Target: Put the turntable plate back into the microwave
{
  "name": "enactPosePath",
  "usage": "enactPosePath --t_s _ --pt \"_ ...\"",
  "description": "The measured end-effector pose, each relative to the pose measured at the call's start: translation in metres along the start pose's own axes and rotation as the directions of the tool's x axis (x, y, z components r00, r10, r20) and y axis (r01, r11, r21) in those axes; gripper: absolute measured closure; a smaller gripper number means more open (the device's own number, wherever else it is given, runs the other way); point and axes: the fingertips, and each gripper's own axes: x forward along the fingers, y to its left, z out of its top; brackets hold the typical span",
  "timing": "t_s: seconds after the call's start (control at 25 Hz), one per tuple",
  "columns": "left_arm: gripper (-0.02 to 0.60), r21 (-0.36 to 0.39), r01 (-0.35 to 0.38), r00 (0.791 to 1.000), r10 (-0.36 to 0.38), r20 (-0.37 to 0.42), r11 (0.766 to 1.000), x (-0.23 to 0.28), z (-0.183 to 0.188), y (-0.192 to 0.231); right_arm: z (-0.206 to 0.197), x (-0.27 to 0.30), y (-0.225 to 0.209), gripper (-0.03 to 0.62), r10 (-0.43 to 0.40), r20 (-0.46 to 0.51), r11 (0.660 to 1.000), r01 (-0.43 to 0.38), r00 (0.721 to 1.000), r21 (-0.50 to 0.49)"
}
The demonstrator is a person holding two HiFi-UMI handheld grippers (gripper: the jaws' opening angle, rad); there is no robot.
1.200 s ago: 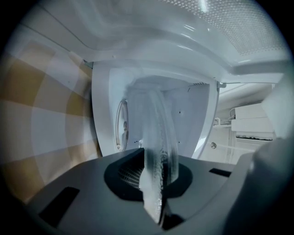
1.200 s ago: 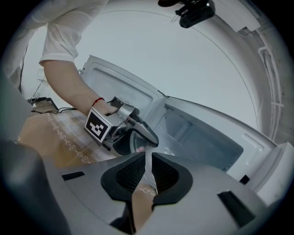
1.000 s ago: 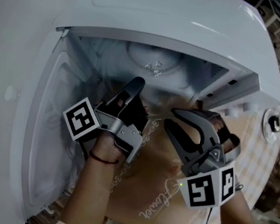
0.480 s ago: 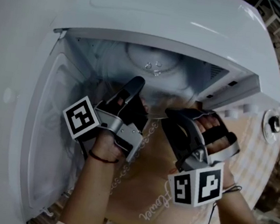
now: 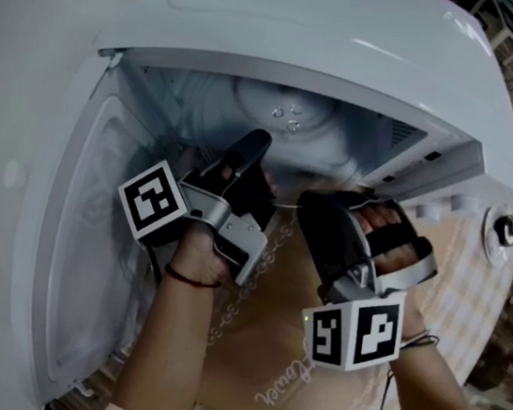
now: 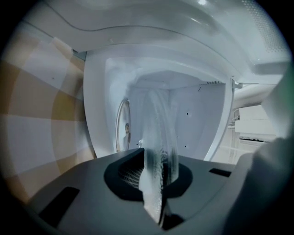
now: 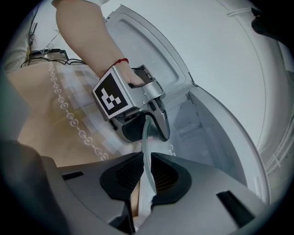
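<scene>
glass sits between both pairs of jaws. in the left gripper view, the left gripper (image 6: 158, 176) has its pads clenched on the rim of the turntable plate (image 6: 158, 128). we see the plate edge-on, running straight ahead from the jaws into the microwave cavity (image 6: 193, 119). the right gripper (image 7: 147, 181) is clamped on the same rim a little further round. from there the thin clear edge curves away toward the left gripper's jaws opposite.

from the head view we find the two grippers side by side at the cavity mouth. the left one's tips reach further in past the sill, while the right one hangs at the front edge over the patterned cloth (image 5: 275, 344). the door (image 5: 93, 224) stands open on our left.

so the relation we care about is this: we hold only the near rim, and the whole disc lies ahead of the jaws, toward the back wall. it looks roughly parallel to the cavity floor, and the round recess (image 5: 283, 116) lies further in. we judge the next move to be a forward slide and a gentle lowering, led by the left hand, which is the nearer one.
</scene>
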Motion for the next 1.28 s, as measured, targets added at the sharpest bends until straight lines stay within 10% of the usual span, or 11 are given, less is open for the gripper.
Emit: enactPosePath --t_s 1.28 --pt "0.561 -0.038 -0.107 0.993 0.109 0.052 0.994 0.059 0.033 0.004 -0.03 0.035 -0.059 0.53 -0.075 -0.106 0.988 0.088 0.992 0.128"
